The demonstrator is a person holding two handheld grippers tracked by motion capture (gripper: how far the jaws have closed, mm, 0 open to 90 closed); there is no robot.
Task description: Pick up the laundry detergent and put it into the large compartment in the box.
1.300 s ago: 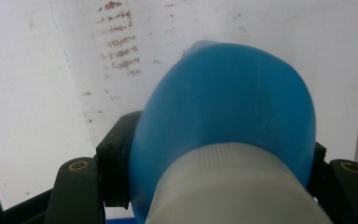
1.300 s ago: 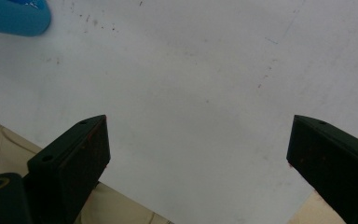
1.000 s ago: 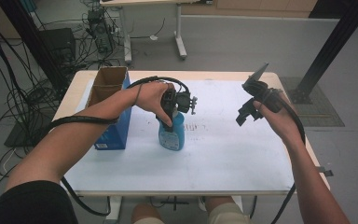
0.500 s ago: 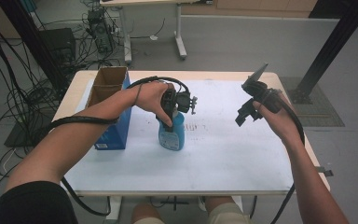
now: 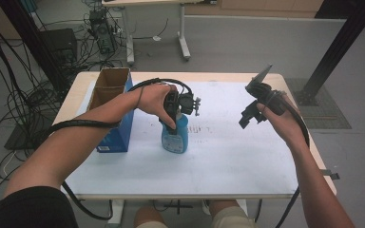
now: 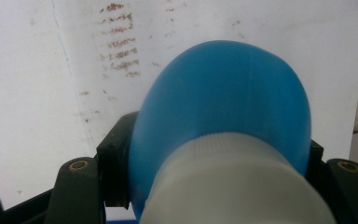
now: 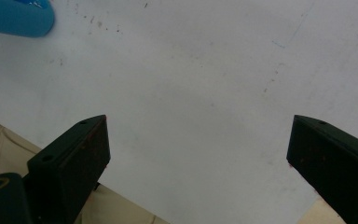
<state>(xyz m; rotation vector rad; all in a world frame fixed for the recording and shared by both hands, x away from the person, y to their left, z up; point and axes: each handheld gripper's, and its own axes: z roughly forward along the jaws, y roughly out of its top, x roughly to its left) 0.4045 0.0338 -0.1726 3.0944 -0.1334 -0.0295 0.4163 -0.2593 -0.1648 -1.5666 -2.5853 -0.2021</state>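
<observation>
Left gripper (image 5: 179, 107) sits on top of the bottle (image 5: 175, 135), jaws clamped either side of the blue shoulder just below the white cap (image 6: 235, 182). Bottle upright on the desk (image 5: 228, 161), just right of the blue box (image 5: 116, 128), roughly mid-desk.

Grip looks high and the shoulder is rounded; judged likely to slip upward if squeezed lightly. Best to keep the clamp firm and the wrist vertical, and lift straight up so the base clears the desk before any sideways move toward the box.

Right gripper (image 5: 253, 113) held in the air well right of the bottle, jaws wide apart, nothing between them, white desk sheet below. It could come in to steady the body or take the cap.

Beyond the box: open brown carton (image 5: 105, 85), touching it on the far side.
</observation>
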